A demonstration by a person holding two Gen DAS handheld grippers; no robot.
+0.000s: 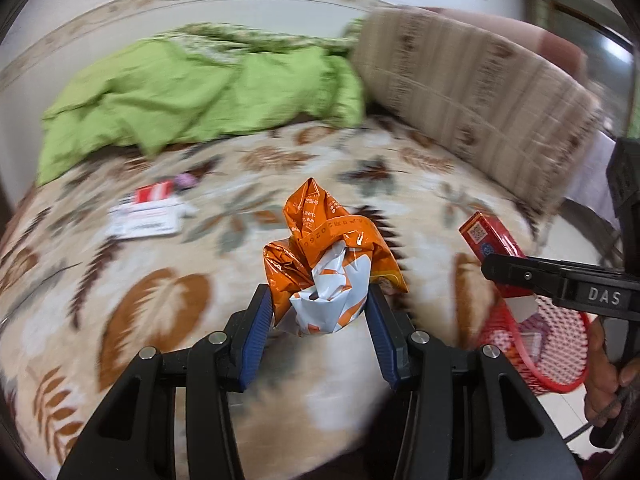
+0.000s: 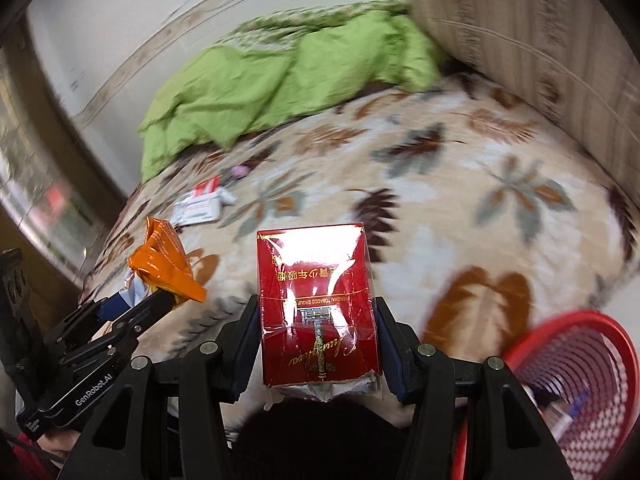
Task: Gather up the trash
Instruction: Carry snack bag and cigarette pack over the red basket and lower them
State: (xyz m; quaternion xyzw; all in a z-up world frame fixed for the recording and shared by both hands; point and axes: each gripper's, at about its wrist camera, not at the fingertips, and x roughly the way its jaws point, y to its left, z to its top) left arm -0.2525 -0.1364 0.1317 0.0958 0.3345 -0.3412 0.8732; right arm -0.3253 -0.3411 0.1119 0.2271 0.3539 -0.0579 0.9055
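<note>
The left gripper [image 1: 320, 300] is clamping a crumpled orange wrapper [image 1: 332, 256], its blue pads [image 1: 258, 332] pressing the wad from both sides. The wrapper is sticking up past the fingertips, white and orange foil showing at its lower half. It is hanging above the bed [image 1: 168, 280], clear of the leaf-patterned cover.

The right gripper [image 2: 316, 336] is gripping a red pack [image 2: 316, 292], one jaw bearing on each long side. The pack is standing upright between the fingers, its clear film glaring and its torn end lying nearest the camera. In the left view the same pack [image 1: 490, 246] is showing tilted at the tip of the right gripper [image 1: 516, 276].

A red mesh basket [image 2: 576, 368] is sitting at the lower right, just beside the right gripper and off the edge of the bed; something is lying inside it, too blurred to identify.

Further back on the cover, a flat white packet [image 1: 146, 220] and a red-and-white item [image 1: 154, 192] are lying together, well apart from both grippers. A green quilt [image 1: 200, 88] is lying bunched against the wall, and a striped pillow [image 1: 480, 96] is leaning at the right.
</note>
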